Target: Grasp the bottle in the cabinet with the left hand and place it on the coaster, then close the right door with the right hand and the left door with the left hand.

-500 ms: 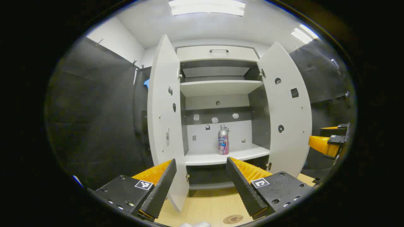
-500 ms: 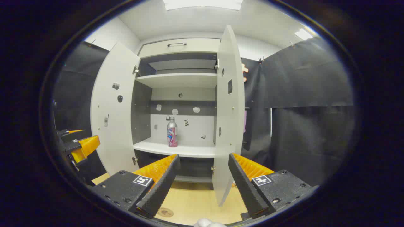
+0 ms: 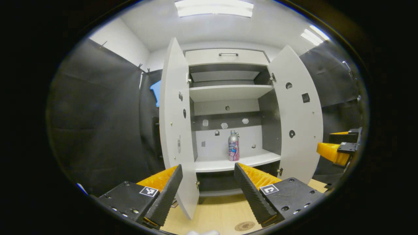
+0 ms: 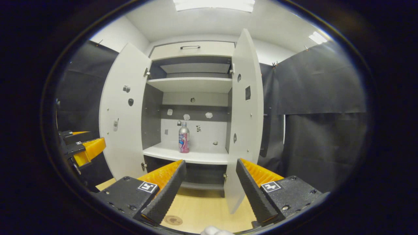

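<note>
- My left gripper (image 3: pixel 205 189) is spread wide and empty, aimed into the open white cabinet (image 3: pixel 225 57). My right gripper (image 4: pixel 209 189) is just as wide and carries nothing.
- The slim silver bottle with the pink label (image 3: pixel 233 150) stands upright on the white lower shelf (image 3: pixel 235 163), near the back wall and well apart from my fingers. In the right gripper view the same bottle (image 4: pixel 184 142) sits left of the shelf's middle.
- The step in hand, as I judge it, is the reach. I should go straight in between the tall white left door (image 3: pixel 174 130) and the white right door (image 3: pixel 298 124). The left door's edge lies close to my line, so I would hold slightly right of it.
- I would keep the fingers level and wide until they flank the bottle's body, then close on the labelled middle. The thing is tall and narrow and would likely tip if nudged near the cap.
- The small round brown coaster (image 3: pixel 244 226) lies on the pale wooden surface (image 3: pixel 215 212) just below my left gripper, so the carry back will be short. I should lift clear of the shelf lip first.
- My right gripper can wait beside the right door (image 4: pixel 243 130) until the bottle is down.
</note>
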Tool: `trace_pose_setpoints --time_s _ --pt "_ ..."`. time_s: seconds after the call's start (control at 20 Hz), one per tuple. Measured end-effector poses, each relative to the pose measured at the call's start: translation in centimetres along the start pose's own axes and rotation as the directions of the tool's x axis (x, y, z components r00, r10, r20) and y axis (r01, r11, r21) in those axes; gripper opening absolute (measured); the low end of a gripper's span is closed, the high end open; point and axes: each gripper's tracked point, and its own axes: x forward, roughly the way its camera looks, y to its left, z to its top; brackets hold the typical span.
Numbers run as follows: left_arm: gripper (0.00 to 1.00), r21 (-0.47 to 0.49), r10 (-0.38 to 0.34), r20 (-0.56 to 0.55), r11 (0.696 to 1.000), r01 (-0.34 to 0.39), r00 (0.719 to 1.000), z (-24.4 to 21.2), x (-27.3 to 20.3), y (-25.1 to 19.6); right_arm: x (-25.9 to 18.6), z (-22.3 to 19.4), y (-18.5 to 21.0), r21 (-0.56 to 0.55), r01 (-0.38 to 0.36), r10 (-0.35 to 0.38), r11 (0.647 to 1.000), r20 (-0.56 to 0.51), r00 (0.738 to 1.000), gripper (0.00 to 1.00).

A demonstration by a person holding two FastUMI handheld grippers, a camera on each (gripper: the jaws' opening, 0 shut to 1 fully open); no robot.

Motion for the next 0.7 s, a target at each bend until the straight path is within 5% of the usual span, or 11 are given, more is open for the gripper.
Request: trace_pose_setpoints --time_s 0.7 --pt "0.97 -0.015 -0.054 -0.001 0.998 0.054 0.999 0.1 7.2 -3.0 1.7 0.4 -0.3 0.041 0.015 -0.013 0.999 -0.039 0.999 1.00"
